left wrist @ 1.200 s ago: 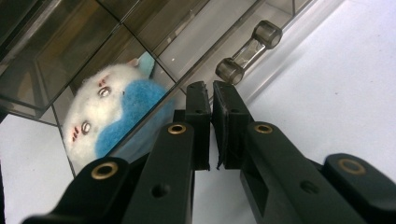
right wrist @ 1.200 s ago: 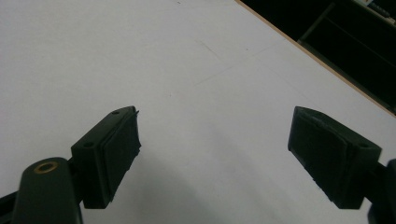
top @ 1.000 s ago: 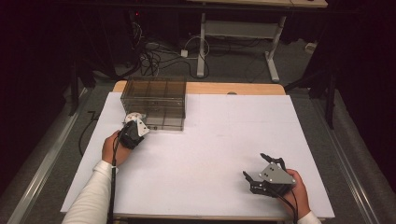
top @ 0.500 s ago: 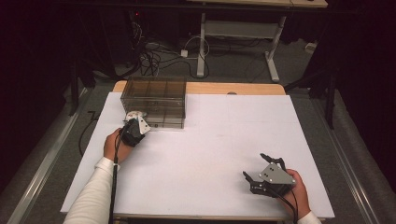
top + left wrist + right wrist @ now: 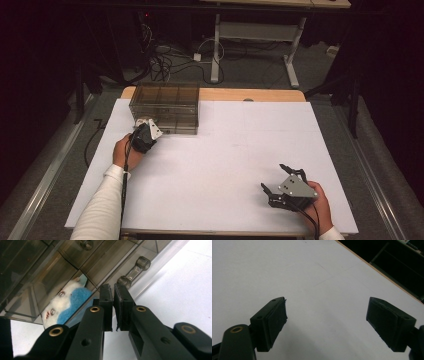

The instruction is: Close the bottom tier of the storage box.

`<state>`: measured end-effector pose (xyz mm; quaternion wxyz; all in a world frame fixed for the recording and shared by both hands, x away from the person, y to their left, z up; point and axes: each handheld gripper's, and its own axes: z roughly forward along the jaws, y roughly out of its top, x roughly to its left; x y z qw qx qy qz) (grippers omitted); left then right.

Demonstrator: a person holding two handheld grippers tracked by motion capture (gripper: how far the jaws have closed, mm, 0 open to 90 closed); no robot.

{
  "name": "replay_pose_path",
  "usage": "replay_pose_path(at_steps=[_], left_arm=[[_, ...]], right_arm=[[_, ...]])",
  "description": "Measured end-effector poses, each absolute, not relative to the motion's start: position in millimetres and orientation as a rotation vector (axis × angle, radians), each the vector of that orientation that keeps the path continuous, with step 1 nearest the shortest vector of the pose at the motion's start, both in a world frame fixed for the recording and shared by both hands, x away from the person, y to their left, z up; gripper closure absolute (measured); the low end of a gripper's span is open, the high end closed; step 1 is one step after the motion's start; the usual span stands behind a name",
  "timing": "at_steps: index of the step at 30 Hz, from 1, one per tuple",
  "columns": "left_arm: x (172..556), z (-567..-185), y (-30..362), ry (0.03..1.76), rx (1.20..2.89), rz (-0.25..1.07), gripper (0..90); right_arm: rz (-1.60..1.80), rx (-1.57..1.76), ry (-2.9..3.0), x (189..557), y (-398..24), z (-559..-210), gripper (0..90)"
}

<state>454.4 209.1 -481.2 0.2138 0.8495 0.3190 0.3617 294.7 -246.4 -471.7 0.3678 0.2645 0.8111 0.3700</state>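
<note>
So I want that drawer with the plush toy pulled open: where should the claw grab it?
Grip the drawer's bar handle across its thin shaft, coming straight at the clear drawer box from the front. It stands off the front on two posts, leaving room behind.

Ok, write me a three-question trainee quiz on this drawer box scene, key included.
1. True or false: the left gripper has its jaws nearly together, nothing between them, at the drawer handle of the smoky plastic drawer box.
2. What lies inside the drawer in the left gripper view? A) a blue and white plush toy B) a metal spoon C) a red ball
3. What is between the jaws of the right gripper?

Key: 1 true. 2 A. 3 nothing; they stand wide open over the white table.
</note>
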Motion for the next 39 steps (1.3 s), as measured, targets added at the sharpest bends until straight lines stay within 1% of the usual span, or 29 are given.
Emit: replay_pose_path(at_steps=[6, 10, 12, 25, 39], left_arm=[[455.9, -478.5, 207.3, 0.880, 2.334, 1.025, 82.8], [462.2, -472.6, 208.7, 0.926, 2.311, 0.968, 82.8], [464.3, -471.2, 207.2, 0.920, 2.315, 0.991, 82.8], [470.1, -472.8, 202.5, 0.921, 2.336, 1.002, 82.7], [474.1, -475.9, 202.7, 0.935, 2.318, 1.019, 82.7]], right_arm=[[0.949, 0.680, 2.084, 294.9, -246.1, -472.1, 17.0], [0.945, 0.680, 2.086, 294.6, -245.5, -472.5, 17.0], [0.944, 0.678, 2.086, 294.5, -245.5, -472.4, 17.0], [0.945, 0.678, 2.087, 294.7, -245.8, -472.5, 17.0], [0.941, 0.675, 2.092, 295.0, -245.7, -473.2, 17.0]])
